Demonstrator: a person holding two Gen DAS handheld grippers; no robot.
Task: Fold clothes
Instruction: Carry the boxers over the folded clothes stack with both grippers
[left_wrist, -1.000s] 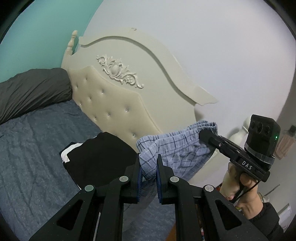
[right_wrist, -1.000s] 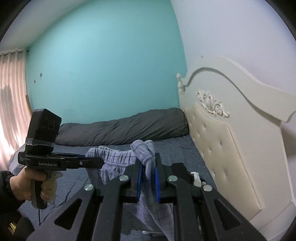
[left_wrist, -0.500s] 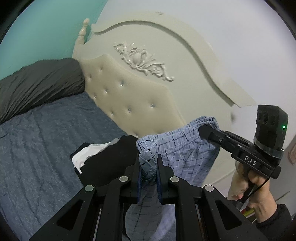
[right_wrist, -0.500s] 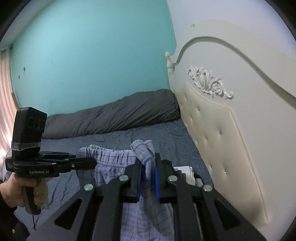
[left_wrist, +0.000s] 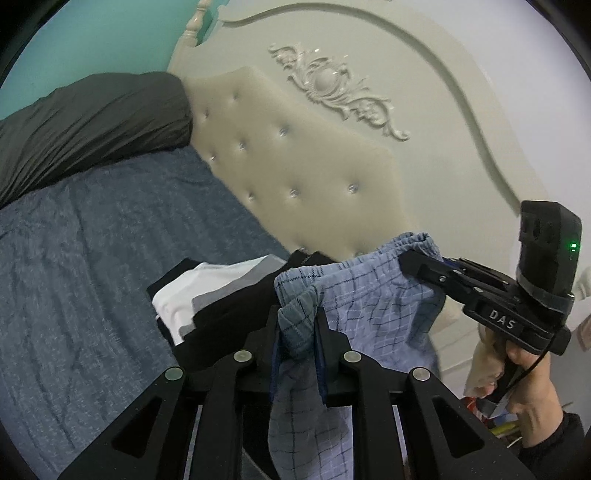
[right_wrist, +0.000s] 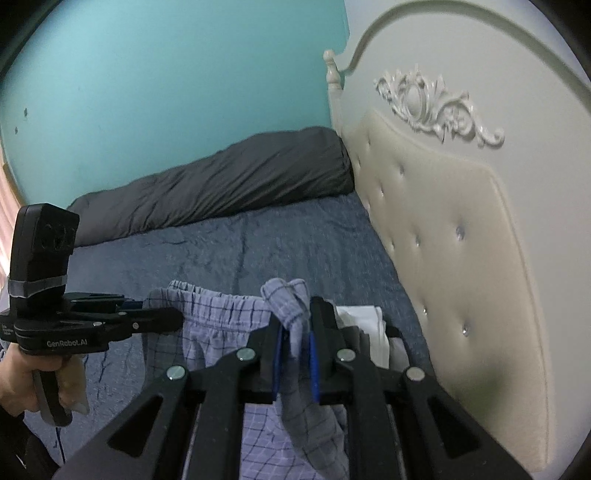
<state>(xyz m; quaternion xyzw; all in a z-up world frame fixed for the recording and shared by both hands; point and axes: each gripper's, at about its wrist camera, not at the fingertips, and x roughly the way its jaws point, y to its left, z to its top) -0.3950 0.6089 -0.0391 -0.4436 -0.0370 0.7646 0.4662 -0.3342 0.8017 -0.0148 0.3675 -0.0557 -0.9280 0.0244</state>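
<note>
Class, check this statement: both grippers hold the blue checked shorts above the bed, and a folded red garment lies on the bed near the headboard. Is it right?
Not quite. The folded garment near the headboard is black with white and grey, not red; the left wrist view shows it. The rest stands: the left gripper and right gripper both hold the blue checked shorts above the bed.

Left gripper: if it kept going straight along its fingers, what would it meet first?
Likely the folded black and white garment on the bed, just ahead of the left gripper, which is clamped on the plaid shorts. Depth is hard to judge here.
</note>
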